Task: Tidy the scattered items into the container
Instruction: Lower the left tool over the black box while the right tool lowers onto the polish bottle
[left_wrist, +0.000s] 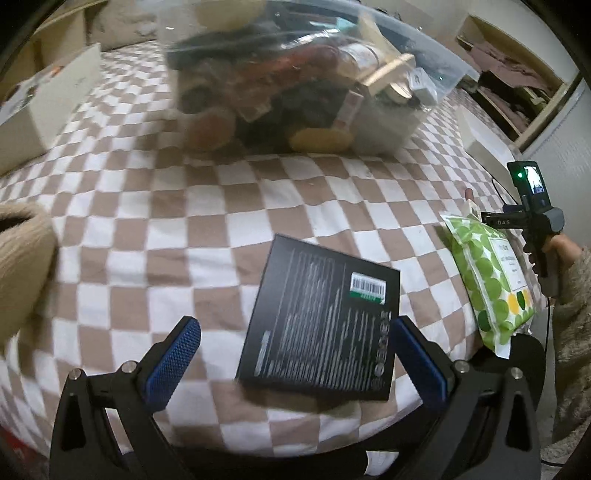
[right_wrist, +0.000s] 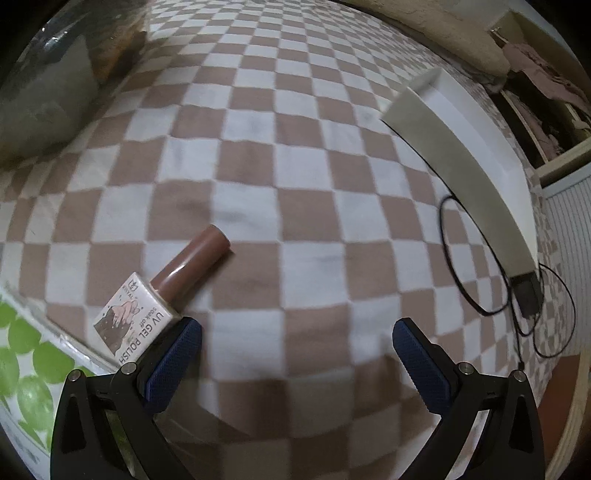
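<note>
Taking the clear container (left_wrist: 295, 74) on the checkered bed (left_wrist: 184, 206) as landmark: nearer us, our left tool (left_wrist: 295, 354) gapes wide around a black box (left_wrist: 321, 325). Right of that lies a green-dotted pouch (left_wrist: 487, 277), then a gel polish bottle (right_wrist: 166, 291) beside our right tool (right_wrist: 297, 354), spread and empty.

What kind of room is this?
Probably a bedroom: the things lie on a soft brown-and-white checkered blanket like a bed cover, with a cream pillow behind and an open shelf of folded clothes.
</note>
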